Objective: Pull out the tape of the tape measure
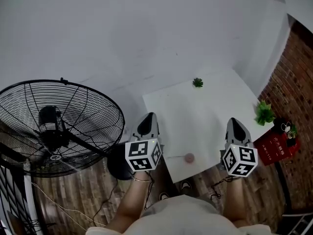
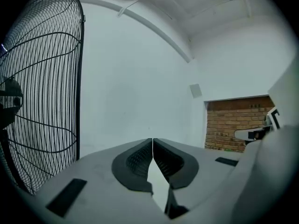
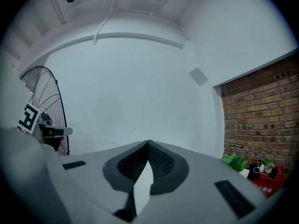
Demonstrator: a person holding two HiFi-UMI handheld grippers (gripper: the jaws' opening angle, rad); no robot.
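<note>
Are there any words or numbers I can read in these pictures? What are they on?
Red box: pale print on its front, too small and blurred to read.
The left gripper and right gripper: only black-and-white square markers, no words or numbers.
Nothing else shows any print, so there is no readable text.

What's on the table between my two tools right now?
Head view: only a small round object, likely the tape measure, near the table's front edge.
</note>
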